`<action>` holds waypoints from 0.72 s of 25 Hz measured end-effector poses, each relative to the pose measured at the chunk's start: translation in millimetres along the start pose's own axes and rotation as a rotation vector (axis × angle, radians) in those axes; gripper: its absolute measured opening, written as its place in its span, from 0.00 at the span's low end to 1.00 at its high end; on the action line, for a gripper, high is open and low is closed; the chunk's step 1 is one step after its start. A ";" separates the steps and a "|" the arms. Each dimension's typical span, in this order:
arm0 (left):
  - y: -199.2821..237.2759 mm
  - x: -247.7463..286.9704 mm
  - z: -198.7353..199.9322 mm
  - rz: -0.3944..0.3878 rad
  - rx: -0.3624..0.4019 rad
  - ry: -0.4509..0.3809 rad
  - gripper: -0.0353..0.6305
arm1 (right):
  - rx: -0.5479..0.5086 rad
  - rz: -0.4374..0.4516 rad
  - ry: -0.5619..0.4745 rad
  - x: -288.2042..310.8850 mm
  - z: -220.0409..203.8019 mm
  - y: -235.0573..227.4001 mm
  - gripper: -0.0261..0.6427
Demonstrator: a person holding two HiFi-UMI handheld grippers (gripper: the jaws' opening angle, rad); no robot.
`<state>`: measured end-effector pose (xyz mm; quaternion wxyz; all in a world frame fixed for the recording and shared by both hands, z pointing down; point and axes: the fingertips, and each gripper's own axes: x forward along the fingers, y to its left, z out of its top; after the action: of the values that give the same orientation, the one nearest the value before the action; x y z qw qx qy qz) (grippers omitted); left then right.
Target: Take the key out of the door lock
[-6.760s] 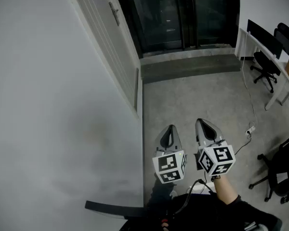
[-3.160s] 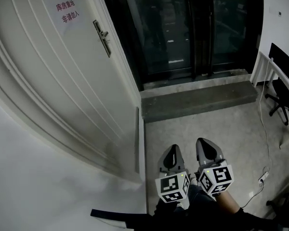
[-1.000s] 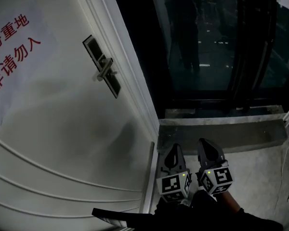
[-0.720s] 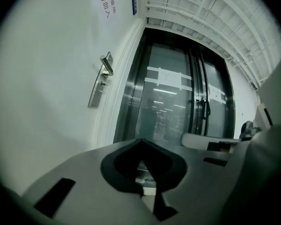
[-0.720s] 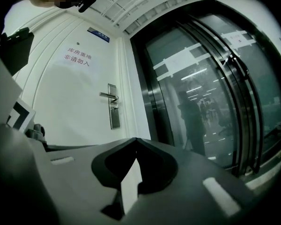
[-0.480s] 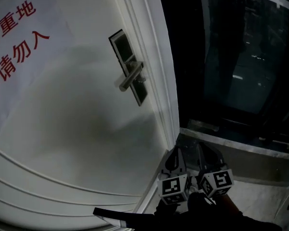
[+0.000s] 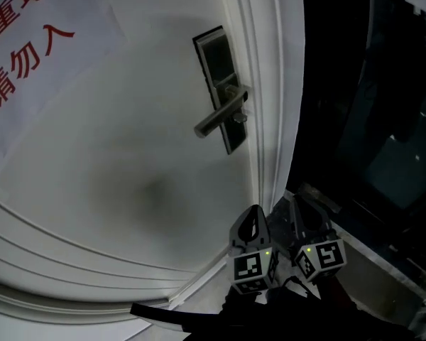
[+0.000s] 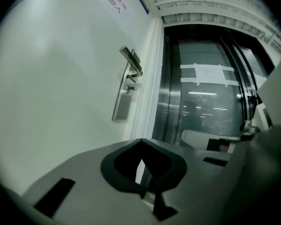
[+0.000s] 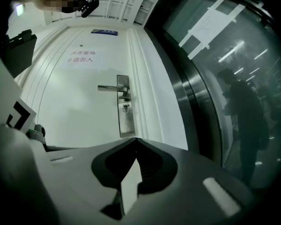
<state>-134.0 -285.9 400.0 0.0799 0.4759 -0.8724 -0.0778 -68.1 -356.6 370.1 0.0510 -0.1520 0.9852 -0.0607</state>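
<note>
While held low below door lock (image 7: 216, 57), left gripper (image 7: 254, 213), right gripper (image 7: 299, 203) fingers clenched, empty.

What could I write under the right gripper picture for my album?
Closed right gripper aimed at a white door, the key waiting in the lock under the lever handle.

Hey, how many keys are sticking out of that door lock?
1. The key sits in the lock plate just below the handle. No other shows in any view.
</note>
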 end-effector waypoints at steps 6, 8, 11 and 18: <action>35.9 -7.4 8.5 0.189 -0.033 -0.040 0.05 | -0.042 0.197 -0.019 37.2 6.5 22.3 0.04; 48.6 -15.1 10.7 0.247 -0.032 -0.053 0.05 | -0.048 0.279 -0.059 44.9 15.8 35.7 0.04; 65.7 -27.1 26.2 0.315 -0.036 -0.084 0.05 | -0.059 0.400 -0.110 59.4 31.0 54.7 0.06; 98.0 -37.9 37.1 0.348 -0.028 -0.094 0.05 | -0.296 0.414 -0.186 99.7 65.0 67.5 0.13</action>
<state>-201.8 -199.3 382.1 0.0577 0.3125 -0.9432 -0.0970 -174.8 -329.9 288.7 0.1300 0.0418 0.9845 0.1098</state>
